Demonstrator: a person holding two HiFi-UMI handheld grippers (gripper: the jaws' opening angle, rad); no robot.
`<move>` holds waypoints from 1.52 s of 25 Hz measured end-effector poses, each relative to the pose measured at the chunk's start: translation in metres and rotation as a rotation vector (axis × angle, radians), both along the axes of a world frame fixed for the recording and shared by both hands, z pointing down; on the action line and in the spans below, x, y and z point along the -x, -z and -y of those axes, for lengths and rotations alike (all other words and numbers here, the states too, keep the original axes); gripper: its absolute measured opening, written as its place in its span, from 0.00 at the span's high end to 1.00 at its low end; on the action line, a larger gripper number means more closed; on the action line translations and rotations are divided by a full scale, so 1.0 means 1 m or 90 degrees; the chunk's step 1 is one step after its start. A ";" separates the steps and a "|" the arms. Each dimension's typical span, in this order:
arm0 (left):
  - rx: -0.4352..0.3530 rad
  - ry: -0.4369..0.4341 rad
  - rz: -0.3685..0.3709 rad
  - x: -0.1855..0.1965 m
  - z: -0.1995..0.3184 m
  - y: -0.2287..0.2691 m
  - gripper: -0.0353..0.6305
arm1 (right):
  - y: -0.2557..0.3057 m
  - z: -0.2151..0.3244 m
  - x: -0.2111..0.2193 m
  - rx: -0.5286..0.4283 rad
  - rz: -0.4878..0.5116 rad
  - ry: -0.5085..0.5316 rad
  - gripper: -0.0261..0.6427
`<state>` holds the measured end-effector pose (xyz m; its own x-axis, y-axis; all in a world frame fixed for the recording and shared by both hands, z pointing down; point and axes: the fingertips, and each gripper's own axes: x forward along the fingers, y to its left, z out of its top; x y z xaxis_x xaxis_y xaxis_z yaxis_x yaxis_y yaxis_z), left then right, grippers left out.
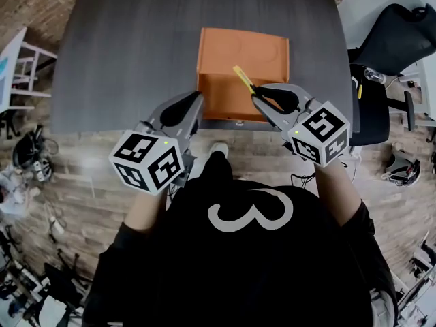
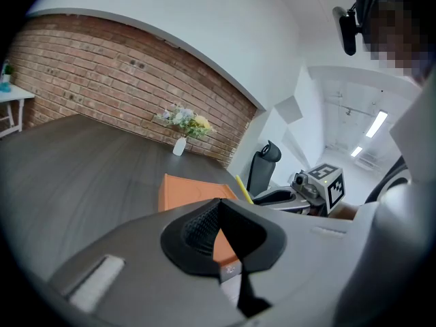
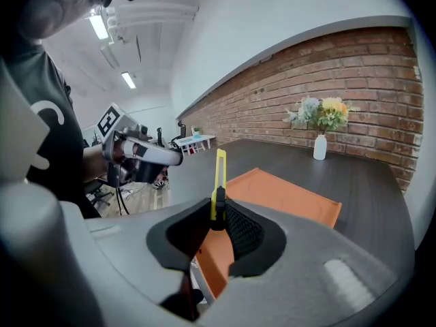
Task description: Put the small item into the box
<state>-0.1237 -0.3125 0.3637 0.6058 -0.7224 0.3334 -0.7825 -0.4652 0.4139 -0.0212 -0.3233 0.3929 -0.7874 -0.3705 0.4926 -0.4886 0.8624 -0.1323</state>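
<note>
An orange box (image 1: 242,46) lies open on the grey table (image 1: 129,53) near its front edge, its lid folded back flat. My right gripper (image 1: 253,92) hangs over the box's near right part, shut on a thin yellow item (image 1: 240,75) that sticks out past its tips. In the right gripper view the yellow item (image 3: 220,172) stands upright between the pads (image 3: 240,231), with the box (image 3: 286,193) below. My left gripper (image 1: 199,99) is shut and empty at the box's near left corner. From the left gripper view I see the box (image 2: 187,191) and the right gripper (image 2: 272,197).
A white vase of flowers (image 2: 180,142) stands at the table's far end by the brick wall. Office chairs (image 1: 395,39) sit to the right of the table. A small white table (image 1: 17,67) is off to the left. The person's torso is close behind the table's front edge.
</note>
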 end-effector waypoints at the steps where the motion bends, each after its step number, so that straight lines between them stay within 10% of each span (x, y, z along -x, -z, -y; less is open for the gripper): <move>1: 0.004 0.002 0.000 0.002 0.000 -0.003 0.93 | -0.007 0.000 0.003 0.004 -0.014 0.008 0.86; 16: 0.051 0.017 0.007 0.013 0.008 -0.033 0.93 | -0.118 0.009 0.013 -0.024 -0.337 0.109 0.86; 38: 0.078 0.046 -0.002 0.030 0.005 -0.051 0.93 | -0.152 0.014 0.016 0.006 -0.445 0.145 0.84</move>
